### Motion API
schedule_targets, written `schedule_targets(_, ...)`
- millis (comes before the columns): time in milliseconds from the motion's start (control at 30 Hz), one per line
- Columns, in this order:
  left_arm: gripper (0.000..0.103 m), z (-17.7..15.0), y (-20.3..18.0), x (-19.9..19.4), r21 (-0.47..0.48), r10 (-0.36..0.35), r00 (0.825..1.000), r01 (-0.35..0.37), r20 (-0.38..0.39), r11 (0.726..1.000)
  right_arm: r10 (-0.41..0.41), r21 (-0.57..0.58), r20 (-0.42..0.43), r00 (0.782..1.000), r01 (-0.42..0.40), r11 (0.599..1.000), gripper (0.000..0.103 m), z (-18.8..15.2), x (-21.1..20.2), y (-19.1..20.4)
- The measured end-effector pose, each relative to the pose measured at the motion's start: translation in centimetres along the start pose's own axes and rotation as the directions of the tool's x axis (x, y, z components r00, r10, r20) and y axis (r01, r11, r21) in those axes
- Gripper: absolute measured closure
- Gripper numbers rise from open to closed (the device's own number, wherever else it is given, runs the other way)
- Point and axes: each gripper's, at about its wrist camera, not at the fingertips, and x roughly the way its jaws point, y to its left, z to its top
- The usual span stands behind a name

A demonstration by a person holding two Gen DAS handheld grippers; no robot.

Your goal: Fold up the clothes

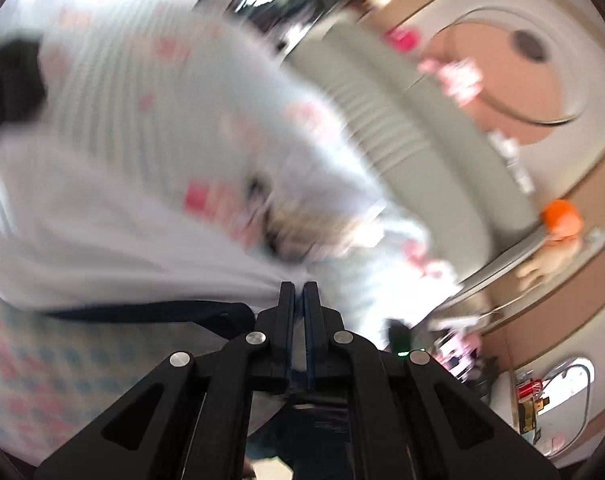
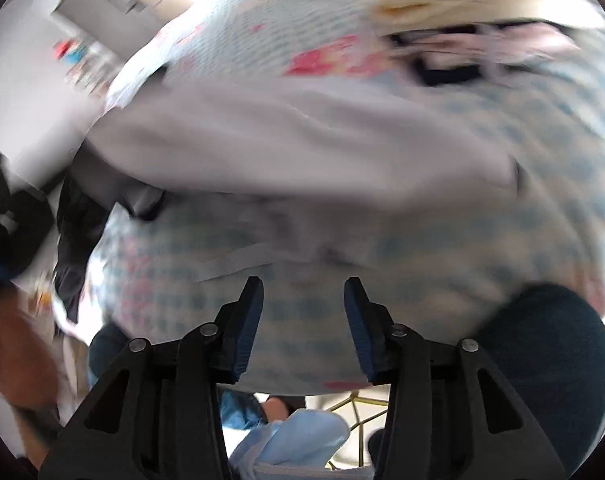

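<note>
Left wrist view: left tool [image 1: 298, 286] clamped on the edge of a soft white cotton garment [image 1: 122, 216] at 12 o'clock, above the blue-checked bedspread [image 1: 54, 360].
Handling: light, limp, probably droops; best pinched at a hem.
Right wrist view only: right tool [image 2: 302, 292] parted, empty; garment [image 2: 286, 152] lies beyond at 12 o'clock.

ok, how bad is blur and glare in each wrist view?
Left wrist: white garment and room smeared by motion blur, left claw sharp. Right wrist: checked bedding blurred, top-left blown out, right claw crisp. Both views bend strongly at the edges.
</note>
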Motion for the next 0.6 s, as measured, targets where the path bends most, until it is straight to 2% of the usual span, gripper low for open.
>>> schedule_targets(67, 0.099, 1.7, -2.8, -2.9, 0.074, -0.016, 1.0, 0.015, 0.021, 0.997, 0.035, -0.024, 0.021, 0.999, -0.034, 0.999, 0.054, 1.3, 0.1, 1.3)
schedule_targets(167, 0.099, 2.4, -5.5, -4.6, 0.143, -0.069, 0.998, 0.07, -0.007, 0.987, 0.098, 0.039, 0.085, 0.992, -0.102, 0.994, 0.053, 4.1, -0.3, 1.5)
schedule_targets(267, 0.099, 2.5, -6.8, -3.6, 0.167, -0.077, 0.996, 0.082, -0.039, 0.983, 0.122, 0.087, 0.156, 0.98, -0.137, 0.987, 0.053, 6.7, -1.3, 1.5)
schedule_targets(333, 0.099, 3.2, -7.1, -3.5, 0.16, -0.105, 0.994, 0.108, -0.026, 0.981, 0.113, 0.081, 0.22, 0.969, -0.134, 0.988, 0.059, 8.4, -3.1, 1.8)
schedule_targets(433, 0.099, 4.4, -7.3, -7.9, 0.151, -0.167, 0.977, 0.146, 0.131, 0.978, 0.087, 0.035, 0.324, 0.942, -0.104, 0.994, 0.064, 11.0, -7.2, 2.8)
schedule_targets(467, 0.099, 4.7, -6.7, -9.2, 0.135, -0.152, 0.971, 0.128, 0.186, 0.983, 0.087, 0.013, 0.369, 0.925, -0.099, 0.995, 0.064, 11.6, -8.7, 3.3)
schedule_targets(533, 0.099, 4.8, -3.2, -12.0, 0.042, -0.043, 0.955, 0.032, 0.292, 0.999, 0.094, -0.031, 0.428, 0.899, -0.089, 0.996, 0.065, 12.7, -11.0, 4.8)
schedule_targets(567, 0.099, 4.2, -0.4, -12.7, -0.036, 0.025, 0.952, -0.015, 0.306, 0.999, 0.11, -0.067, 0.415, 0.903, -0.09, 0.994, 0.064, 13.1, -11.2, 6.1)
schedule_targets(600, 0.099, 3.4, 2.5, -13.5, -0.114, 0.095, 0.945, -0.061, 0.314, 0.992, 0.123, -0.109, 0.374, 0.919, -0.088, 0.99, 0.064, 13.3, -10.3, 7.5)
